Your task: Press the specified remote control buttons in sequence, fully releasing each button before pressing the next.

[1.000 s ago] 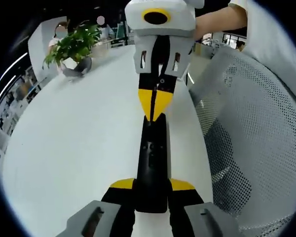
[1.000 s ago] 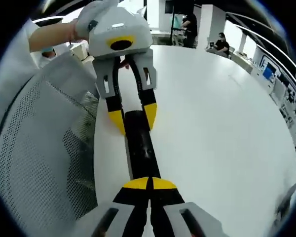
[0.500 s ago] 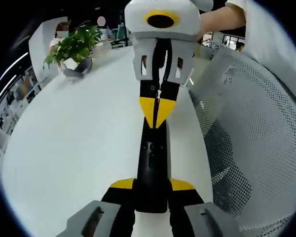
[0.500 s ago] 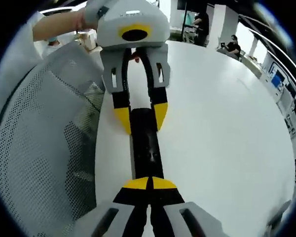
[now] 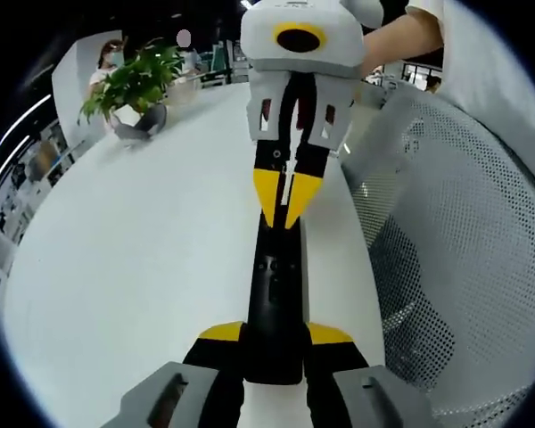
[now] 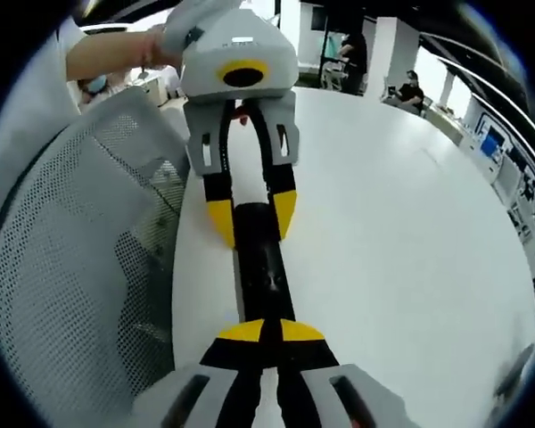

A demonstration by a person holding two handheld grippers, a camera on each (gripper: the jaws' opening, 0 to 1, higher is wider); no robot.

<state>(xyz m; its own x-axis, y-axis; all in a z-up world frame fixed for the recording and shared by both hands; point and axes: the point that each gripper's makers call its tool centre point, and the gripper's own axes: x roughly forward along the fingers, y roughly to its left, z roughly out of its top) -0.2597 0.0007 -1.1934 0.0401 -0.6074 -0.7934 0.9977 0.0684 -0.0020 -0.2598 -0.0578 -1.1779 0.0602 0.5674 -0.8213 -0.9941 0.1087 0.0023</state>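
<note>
Lengthwise — remote control (image 5: 274, 294) between hand-held gripper (image 5: 275, 333)

A slim black remote control (image 5: 275, 294) (image 6: 262, 267) is lying flat, buttons facing up, lengthwise along the white tabletop (image 5: 143, 250) edge nearest the mesh chair.

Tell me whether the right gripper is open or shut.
Shut: the right gripper has its yellow fingers meeting at the tips over the black remote, which the left gripper clamps.

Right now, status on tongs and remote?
Left tongs shut on remote. Right tongs shut, tips over its far end. Mesh chair alongside; white table.
</note>
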